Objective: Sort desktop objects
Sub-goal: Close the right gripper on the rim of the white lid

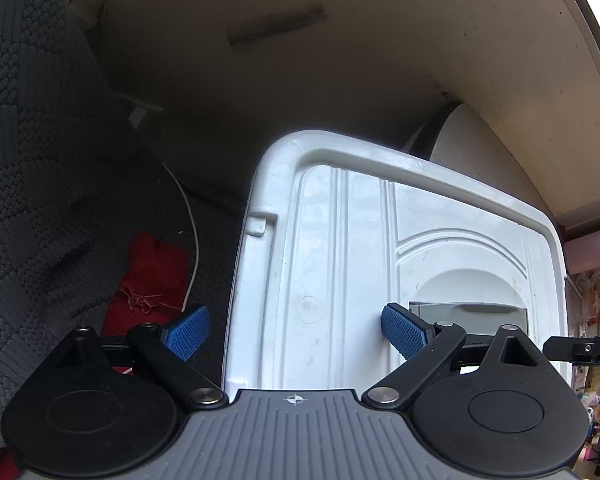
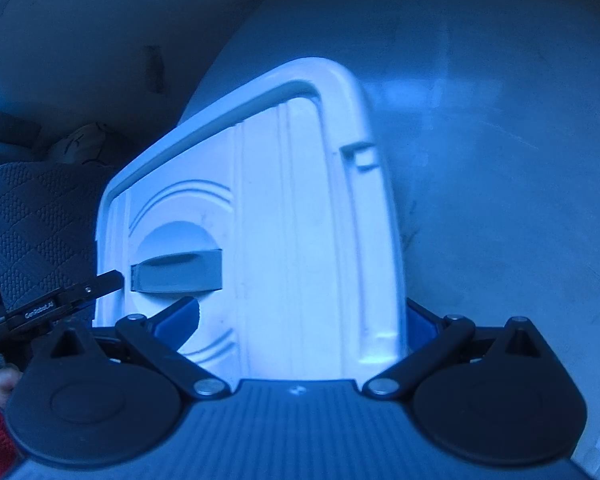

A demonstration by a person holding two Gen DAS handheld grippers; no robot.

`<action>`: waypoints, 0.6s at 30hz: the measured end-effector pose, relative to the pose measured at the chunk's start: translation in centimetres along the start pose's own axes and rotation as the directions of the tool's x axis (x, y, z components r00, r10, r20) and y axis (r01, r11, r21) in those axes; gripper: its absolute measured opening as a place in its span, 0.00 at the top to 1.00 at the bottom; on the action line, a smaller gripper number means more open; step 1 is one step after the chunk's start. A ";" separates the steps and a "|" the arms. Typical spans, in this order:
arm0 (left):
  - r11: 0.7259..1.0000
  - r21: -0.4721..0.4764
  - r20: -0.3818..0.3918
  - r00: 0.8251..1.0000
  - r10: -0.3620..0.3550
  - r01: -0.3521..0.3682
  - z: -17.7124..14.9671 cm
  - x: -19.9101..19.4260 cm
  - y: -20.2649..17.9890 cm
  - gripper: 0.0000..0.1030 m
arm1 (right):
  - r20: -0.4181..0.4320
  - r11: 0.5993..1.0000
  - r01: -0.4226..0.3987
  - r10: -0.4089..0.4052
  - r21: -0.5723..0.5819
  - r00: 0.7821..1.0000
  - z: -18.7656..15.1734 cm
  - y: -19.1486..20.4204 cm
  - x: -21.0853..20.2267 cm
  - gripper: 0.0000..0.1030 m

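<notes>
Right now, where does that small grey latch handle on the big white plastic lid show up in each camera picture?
Left wrist view: the small grey latch handle sits lower right, beside the right blue finger.
Right wrist view: the handle sits left of centre.
Shared landmark: the big white plastic lid with arched ridges.

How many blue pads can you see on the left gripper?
2. One blue pad sits left, off the edge of the white lid, over the dark floor; the other pad is over the lid, beside the grey handle.
</notes>
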State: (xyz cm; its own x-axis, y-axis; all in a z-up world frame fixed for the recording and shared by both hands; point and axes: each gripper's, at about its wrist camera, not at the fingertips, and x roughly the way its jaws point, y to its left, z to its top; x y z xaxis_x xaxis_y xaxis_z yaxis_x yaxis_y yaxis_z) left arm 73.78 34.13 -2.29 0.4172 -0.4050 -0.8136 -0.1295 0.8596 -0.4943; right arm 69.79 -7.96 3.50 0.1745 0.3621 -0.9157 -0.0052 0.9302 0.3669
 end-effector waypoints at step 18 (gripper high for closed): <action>1.000 -0.006 -0.012 1.000 0.000 0.000 -1.3 -0.5 -1.0 0.09 | -0.004 0.983 -0.184 0.184 -0.016 0.983 2.0 -1.2 2.4 0.27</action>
State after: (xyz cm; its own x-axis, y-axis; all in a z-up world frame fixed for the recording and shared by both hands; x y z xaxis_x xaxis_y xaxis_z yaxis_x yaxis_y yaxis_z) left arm 72.55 33.12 -1.78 0.4068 -0.4084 -0.8172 -0.1352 0.8578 -0.4959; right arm 72.17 -8.30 1.15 0.1667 0.5276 -0.8329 -0.0532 0.8484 0.5267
